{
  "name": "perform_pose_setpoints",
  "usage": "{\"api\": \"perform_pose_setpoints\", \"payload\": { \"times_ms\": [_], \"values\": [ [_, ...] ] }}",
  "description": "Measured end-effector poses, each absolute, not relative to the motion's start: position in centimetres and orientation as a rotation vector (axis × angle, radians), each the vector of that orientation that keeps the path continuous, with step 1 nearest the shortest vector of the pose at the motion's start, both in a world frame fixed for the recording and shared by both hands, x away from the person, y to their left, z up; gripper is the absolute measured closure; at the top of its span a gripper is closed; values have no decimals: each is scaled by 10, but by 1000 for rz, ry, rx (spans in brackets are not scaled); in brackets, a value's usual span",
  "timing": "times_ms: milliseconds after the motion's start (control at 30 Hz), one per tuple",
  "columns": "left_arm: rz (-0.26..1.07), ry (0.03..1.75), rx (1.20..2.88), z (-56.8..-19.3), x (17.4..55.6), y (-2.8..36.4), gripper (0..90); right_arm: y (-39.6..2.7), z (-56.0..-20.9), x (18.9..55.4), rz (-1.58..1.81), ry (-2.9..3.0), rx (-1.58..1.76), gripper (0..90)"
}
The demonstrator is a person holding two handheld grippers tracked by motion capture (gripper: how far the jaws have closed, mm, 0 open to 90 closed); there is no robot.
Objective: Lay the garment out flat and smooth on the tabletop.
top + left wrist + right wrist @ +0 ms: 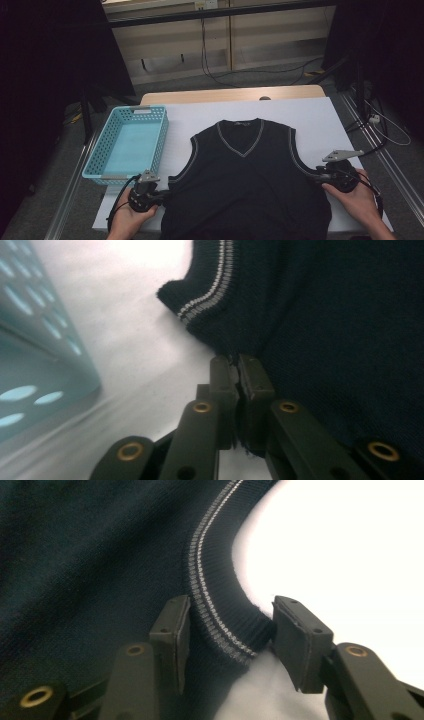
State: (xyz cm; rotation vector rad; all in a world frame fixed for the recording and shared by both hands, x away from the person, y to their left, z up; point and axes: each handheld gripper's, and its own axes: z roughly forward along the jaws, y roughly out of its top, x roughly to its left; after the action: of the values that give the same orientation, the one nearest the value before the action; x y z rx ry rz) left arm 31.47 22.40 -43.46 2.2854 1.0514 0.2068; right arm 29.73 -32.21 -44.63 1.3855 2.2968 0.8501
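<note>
White table (320, 120) carrying dark vest (247, 185) flat beside blue basket (127, 142). Left gripper (239, 371) pinching vest's side edge; right gripper (231, 630) straddling armhole trim, jaws parted, not clamping

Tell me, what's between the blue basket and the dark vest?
Just bare white table. In the high view, nothing lies between the basket and the vest; the left gripper pinches the vest's edge nearer the person.

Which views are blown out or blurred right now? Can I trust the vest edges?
High view: dim, vest nearly featureless. Left gripper view: basket blurred, table glaring, trim readable. Right gripper view: table overexposed white, armhole trim sharp.
</note>
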Motion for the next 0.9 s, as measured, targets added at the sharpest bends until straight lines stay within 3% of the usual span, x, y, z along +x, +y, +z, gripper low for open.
{"api": "perform_pose_setpoints", "payload": {
  "times_ms": [33,167,233,433,600,733,900],
  "values": [
    [202,1069,2278,-435,316,223,761,-322,-446,297,850,2306,1382,557],
    [199,1044,2240,-434,319,221,637,-319,-443,295,834,2330,1350,720],
    [202,1011,2209,-430,320,220,554,-318,-442,292,810,2330,1346,757],
    [233,924,2208,-427,318,207,467,-323,-439,283,767,2328,1349,783],
    [214,844,2263,-432,317,194,452,-333,-436,270,776,2316,1363,827],
    [204,815,2269,-434,314,189,443,-335,-437,264,782,2303,1373,811],
    [208,837,2223,-432,319,189,339,-335,-440,270,844,2282,1386,583]
  ]
}}
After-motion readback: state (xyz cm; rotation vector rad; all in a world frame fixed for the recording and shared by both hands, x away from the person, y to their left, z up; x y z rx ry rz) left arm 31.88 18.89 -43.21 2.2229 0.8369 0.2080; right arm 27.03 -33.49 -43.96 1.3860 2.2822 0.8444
